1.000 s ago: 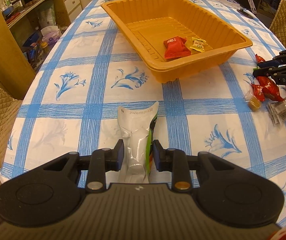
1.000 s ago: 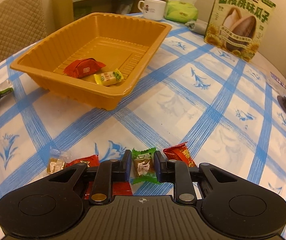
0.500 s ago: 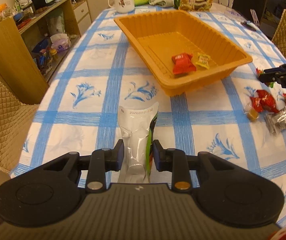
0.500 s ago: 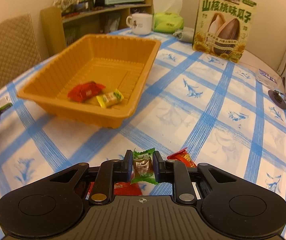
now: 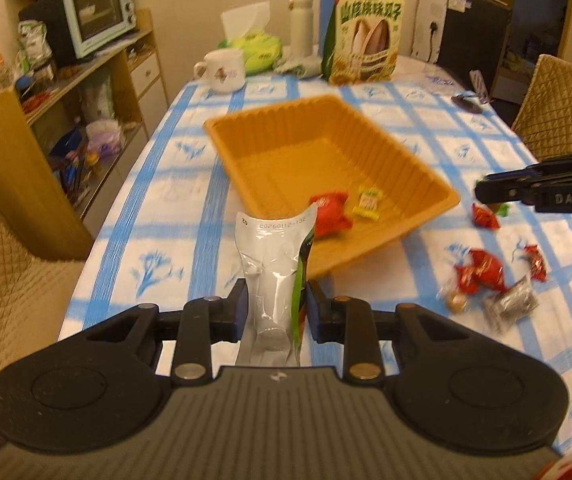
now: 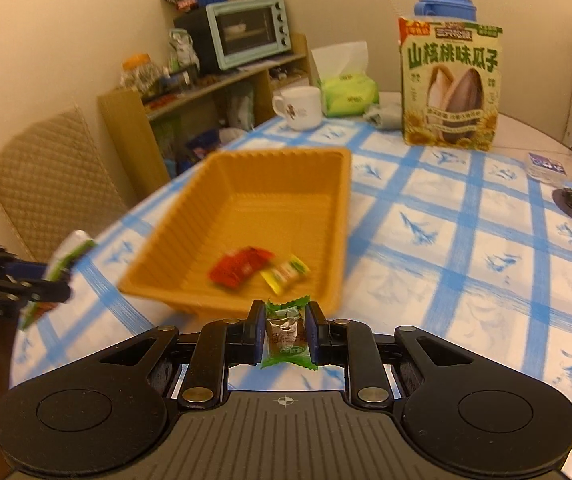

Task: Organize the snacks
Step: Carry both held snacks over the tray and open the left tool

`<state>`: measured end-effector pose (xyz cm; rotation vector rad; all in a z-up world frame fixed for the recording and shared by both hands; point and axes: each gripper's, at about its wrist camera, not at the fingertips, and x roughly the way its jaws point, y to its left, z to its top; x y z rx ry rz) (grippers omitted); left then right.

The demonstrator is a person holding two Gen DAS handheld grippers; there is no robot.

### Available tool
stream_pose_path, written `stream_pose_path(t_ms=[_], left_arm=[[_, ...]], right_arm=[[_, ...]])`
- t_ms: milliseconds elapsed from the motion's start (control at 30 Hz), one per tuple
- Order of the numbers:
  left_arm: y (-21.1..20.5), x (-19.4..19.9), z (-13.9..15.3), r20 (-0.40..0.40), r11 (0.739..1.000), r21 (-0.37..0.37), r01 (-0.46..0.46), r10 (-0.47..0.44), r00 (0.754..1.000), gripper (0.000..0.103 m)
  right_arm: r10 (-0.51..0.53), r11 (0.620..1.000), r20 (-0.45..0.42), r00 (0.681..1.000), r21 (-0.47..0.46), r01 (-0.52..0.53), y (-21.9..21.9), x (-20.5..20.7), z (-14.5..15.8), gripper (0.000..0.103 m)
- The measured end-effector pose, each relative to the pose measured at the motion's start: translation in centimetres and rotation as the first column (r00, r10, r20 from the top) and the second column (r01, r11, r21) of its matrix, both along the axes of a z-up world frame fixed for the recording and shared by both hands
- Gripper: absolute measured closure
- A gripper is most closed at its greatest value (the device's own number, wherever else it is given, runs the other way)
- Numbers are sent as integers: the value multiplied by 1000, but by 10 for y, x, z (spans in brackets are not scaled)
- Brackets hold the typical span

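Both claws have risen, left claw [image 5: 274,306] gripping silver pouch [image 5: 273,276]; right claw [image 6: 286,328] gripping green candy [image 6: 287,334]

The orange tray [image 6: 340,216] sits mid-table on the blue-checked tablecloth [image 6: 466,240]; its interior is mostly bare, with only a red snack [image 6: 241,266] and a yellow candy [image 6: 286,274] lying near the close end. Its ribbed walls rise as a barrier on every side, so entry is from above. Right of the tray the cloth lies open. A cluster of loose wrapped candies [image 5: 486,276] occupies the near right patch. At the far end a mug [image 6: 300,106], tissue pack [image 6: 348,94] and tall sunflower-seed bag [image 6: 452,88] block the way. Quilted chairs [image 5: 558,108] flank the table's edges.
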<state>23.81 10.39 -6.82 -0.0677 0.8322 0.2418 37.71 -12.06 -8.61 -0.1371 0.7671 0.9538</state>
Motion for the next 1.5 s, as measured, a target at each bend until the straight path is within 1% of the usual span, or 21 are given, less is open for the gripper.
stream_pose_path(t_ms=[200, 333, 467, 700, 1033, 1300, 1500], left_arm=[[0, 36, 11, 39, 999, 12, 38, -38, 999, 76], [5, 65, 16, 55, 998, 22, 53, -54, 997, 76], [11, 90, 15, 55, 997, 30, 64, -66, 996, 76], [23, 129, -2, 22, 996, 31, 88, -89, 996, 76], [34, 172, -26, -21, 994, 7, 113, -113, 993, 76], [41, 192, -47, -64, 994, -15, 113, -113, 991, 76], [44, 200, -59, -87, 994, -20, 107, -108, 990, 76]], right_arm=[[19, 999, 4, 1000, 50, -19, 24, 7, 14, 82], [22, 998, 10, 1000, 64, -23, 42, 20, 18, 82], [9, 997, 0, 1000, 73, -9, 58, 35, 16, 82], [-24, 997, -21, 999, 72, 26, 79, 61, 5, 82], [-67, 996, -52, 996, 47, 69, 96, 89, -14, 82], [-88, 996, -73, 993, 27, 90, 102, 101, -26, 82], [-96, 995, -81, 992, 18, 98, 105, 104, -31, 82]])
